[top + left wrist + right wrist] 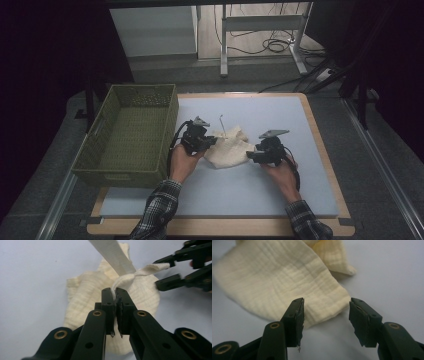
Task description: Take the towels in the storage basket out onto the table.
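Your left gripper [116, 293] clamps the cream cloth [227, 147] right of the basket [131, 132]; your right gripper [325, 315] gapes at its corner.

A grey-blue table [280, 190] carries a cream cloth [231, 149] and green basket [131, 137]

High view overhead facing forward, both claw views close, low, sharing the cream cloth [229, 147]

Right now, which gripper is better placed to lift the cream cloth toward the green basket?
Probably the left gripper: its jaws are shut on a gathered fold of the cream cloth, and it sits nearer the green basket. The right gripper is open, its jaws at the cloth's edge.
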